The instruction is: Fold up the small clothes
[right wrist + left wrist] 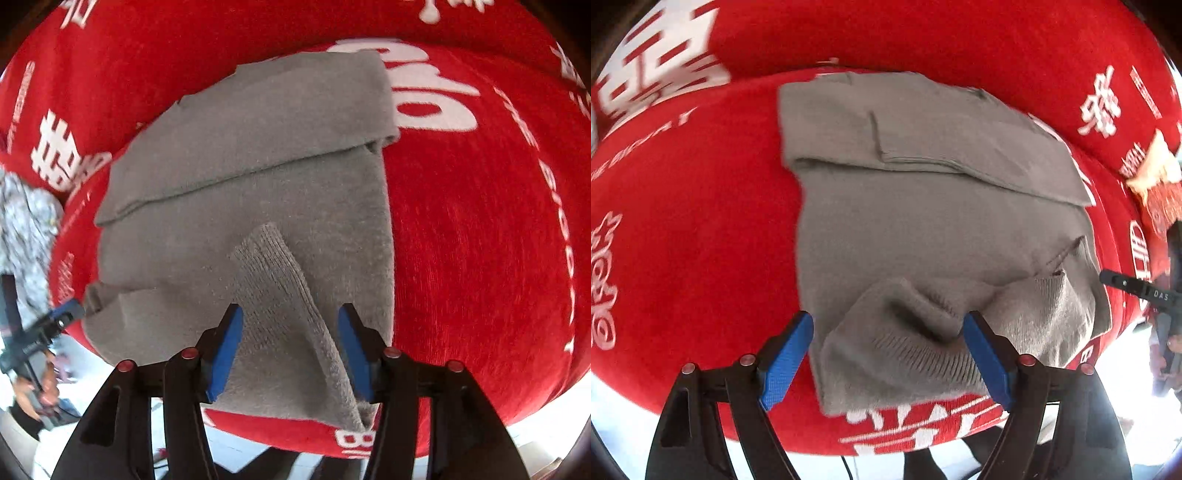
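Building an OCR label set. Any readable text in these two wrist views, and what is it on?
"DAS": white letters on the black body of the right gripper, at the left wrist view's right edge; more may be cut off.
"BI": white letters on the red cloth at its near edge; the rest is hidden.
Large white Chinese-style characters and small lines of Latin print on the red cloth: too blurred or warped to read.
Grey knit garment: no text.
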